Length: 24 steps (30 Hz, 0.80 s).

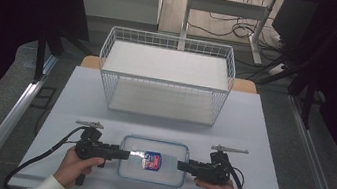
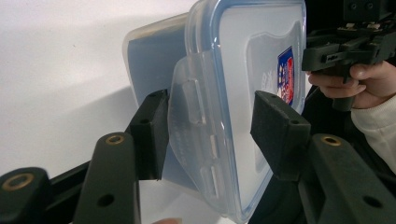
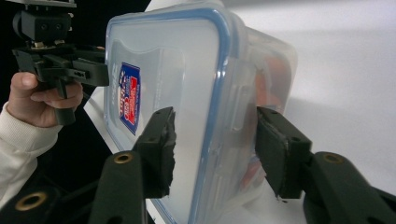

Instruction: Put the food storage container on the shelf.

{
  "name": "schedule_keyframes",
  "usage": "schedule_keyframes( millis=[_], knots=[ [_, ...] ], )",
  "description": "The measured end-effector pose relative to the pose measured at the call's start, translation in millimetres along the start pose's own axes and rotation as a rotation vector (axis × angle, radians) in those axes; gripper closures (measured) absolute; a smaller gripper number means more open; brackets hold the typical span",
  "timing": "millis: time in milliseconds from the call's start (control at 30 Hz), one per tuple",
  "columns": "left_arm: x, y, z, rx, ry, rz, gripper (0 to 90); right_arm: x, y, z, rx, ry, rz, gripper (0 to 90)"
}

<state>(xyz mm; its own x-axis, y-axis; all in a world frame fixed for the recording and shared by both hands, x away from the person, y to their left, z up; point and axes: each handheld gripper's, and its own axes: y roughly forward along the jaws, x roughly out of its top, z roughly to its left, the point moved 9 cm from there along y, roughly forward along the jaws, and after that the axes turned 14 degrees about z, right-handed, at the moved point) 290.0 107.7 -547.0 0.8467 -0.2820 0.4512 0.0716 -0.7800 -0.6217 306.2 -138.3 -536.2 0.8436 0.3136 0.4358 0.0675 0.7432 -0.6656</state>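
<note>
A clear plastic container [image 1: 135,168] with a blue-sealed lid and a red and blue label [image 1: 151,161] lies near the front edge of the white table [image 1: 252,132]. My left gripper [image 1: 124,154] is at its left end and my right gripper [image 1: 180,165] at its right end, both level. In the left gripper view the jaws [image 2: 210,107] straddle the container [image 2: 252,56] at its lid clip [image 2: 191,121], with a gap on the lid side. In the right gripper view the jaws [image 3: 215,121] straddle the container's [image 3: 177,70] other end, with a gap beside the base. Each gripper view shows the other hand's gripper beyond.
A white wire basket [image 1: 170,39] stands at the back middle of the table, open at the top. Metal rails [image 1: 18,107] run along both sides of the table. Desk legs and cables lie on the floor behind.
</note>
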Motion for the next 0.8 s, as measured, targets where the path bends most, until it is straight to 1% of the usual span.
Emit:
schedule_keyframes(
  millis=[233,333,633,800],
  knots=[
    [0.6,-1.5,-1.3,0.001,-0.008,-0.002,48.2,0.1,-0.5,0.6,0.002,0.008,-0.001,50.5],
    [2.9,-3.8,-2.2,0.001,-0.011,-0.015,48.6,1.4,-0.8,1.6,0.003,0.009,-0.011,51.1],
    [6.6,-6.9,-3.7,0.004,-0.001,-0.022,48.7,5.2,-3.4,4.3,0.004,0.003,-0.027,51.3],
    [16.0,-8.8,-3.1,0.003,-0.001,-0.038,48.7,12.9,-6.6,3.0,0.001,-0.008,-0.037,51.3]
  ],
)
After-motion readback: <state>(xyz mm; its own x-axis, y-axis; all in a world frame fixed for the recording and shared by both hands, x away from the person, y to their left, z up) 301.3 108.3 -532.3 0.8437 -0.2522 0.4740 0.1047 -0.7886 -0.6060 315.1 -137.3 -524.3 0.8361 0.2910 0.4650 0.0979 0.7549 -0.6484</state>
